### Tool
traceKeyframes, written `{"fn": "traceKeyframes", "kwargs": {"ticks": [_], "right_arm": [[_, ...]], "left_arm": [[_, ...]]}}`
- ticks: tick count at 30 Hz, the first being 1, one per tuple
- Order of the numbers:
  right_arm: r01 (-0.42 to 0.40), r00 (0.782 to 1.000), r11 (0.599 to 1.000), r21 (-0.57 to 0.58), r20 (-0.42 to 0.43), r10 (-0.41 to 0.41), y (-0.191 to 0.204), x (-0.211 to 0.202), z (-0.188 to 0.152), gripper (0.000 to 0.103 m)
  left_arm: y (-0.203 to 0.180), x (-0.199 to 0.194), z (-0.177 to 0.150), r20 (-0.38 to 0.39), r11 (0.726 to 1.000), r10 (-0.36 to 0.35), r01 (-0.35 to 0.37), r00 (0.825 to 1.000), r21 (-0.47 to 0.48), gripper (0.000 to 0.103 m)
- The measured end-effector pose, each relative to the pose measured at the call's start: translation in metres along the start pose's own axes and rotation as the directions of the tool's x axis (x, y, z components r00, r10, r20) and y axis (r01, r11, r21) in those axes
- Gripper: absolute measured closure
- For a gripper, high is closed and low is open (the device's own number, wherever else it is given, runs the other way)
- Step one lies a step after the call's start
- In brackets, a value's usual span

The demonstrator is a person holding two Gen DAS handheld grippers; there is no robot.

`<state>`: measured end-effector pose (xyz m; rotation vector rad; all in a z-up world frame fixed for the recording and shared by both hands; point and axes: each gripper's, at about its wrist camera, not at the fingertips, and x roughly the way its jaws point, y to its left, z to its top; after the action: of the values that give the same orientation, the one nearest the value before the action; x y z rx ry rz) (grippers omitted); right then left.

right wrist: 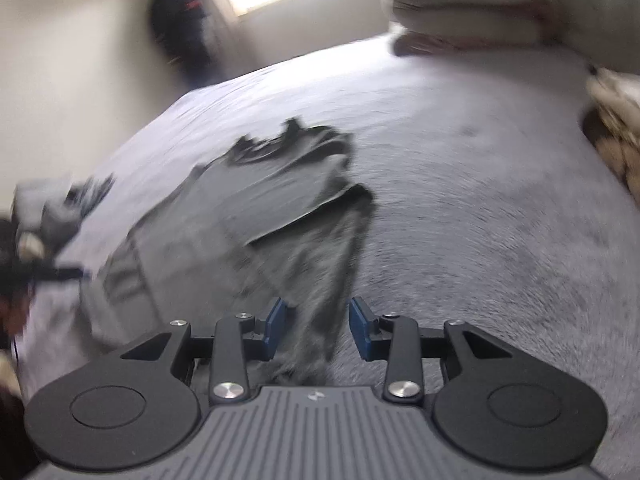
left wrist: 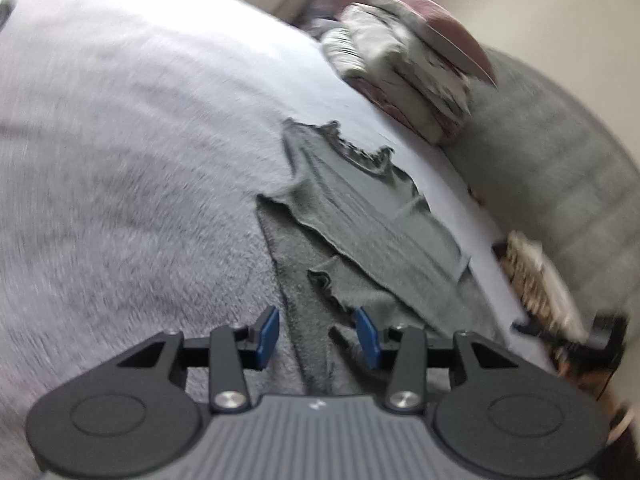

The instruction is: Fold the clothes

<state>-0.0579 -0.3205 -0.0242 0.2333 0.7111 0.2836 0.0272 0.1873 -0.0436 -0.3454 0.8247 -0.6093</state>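
The left gripper [left wrist: 318, 334] hangs low over the bed [left wrist: 120, 160], its jaws wide apart with nothing pinched between the blue pads [left wrist: 267, 336]. Directly ahead of it lies the grey garment [left wrist: 360, 216], spread on the pale bedcover with one panel folded over the body and a frilled neckline at the far end. A strip of the garment runs back toward the camera and passes under the gap of the jaws; whether a pad touches the cloth cannot be told through the blur.

The right gripper [right wrist: 318, 330] is also low and angled forward along the bed [right wrist: 480, 200], jaws wide and holding nothing. The grey garment [right wrist: 256, 208] stretches away from it to the left, and a narrow tail of cloth runs between the open pads [right wrist: 276, 326].

To the left of the garment in the left wrist view the bedcover is broad and bare. A stack of folded clothes [left wrist: 404, 60] sits at the far edge, and a grey cushioned surface [left wrist: 552, 168] runs alongside the bed's right edge. In the right wrist view the open bedcover lies to the right, with the stack of folded clothes [right wrist: 472, 8] at the far side.
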Motion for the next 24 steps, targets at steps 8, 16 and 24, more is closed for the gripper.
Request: {"fn": "traceKeyframes", "kwargs": {"ticks": [8, 16, 24], "right_arm": [[0.014, 0.999, 0.989, -0.145, -0.039, -0.02, 0.015, -0.003, -0.014, 0.064], [0.005, 0.999, 0.985, -0.17, -0.033, -0.01, 0.02, -0.004, -0.018, 0.064], [0.014, 0.998, 0.969, -0.245, -0.052, -0.028, 0.035, 0.003, -0.024, 0.064]], "left_arm": [[-0.027, -0.013, -0.012, -0.018, 0.929, 0.05, -0.04, 0.999, 0.368, 0.044], [-0.047, -0.001, -0.019, -0.024, 0.851, 0.105, -0.077, 0.994, 0.52, 0.044], [-0.066, 0.017, -0.023, -0.045, 0.79, 0.127, -0.074, 0.991, 0.609, 0.044]]}}
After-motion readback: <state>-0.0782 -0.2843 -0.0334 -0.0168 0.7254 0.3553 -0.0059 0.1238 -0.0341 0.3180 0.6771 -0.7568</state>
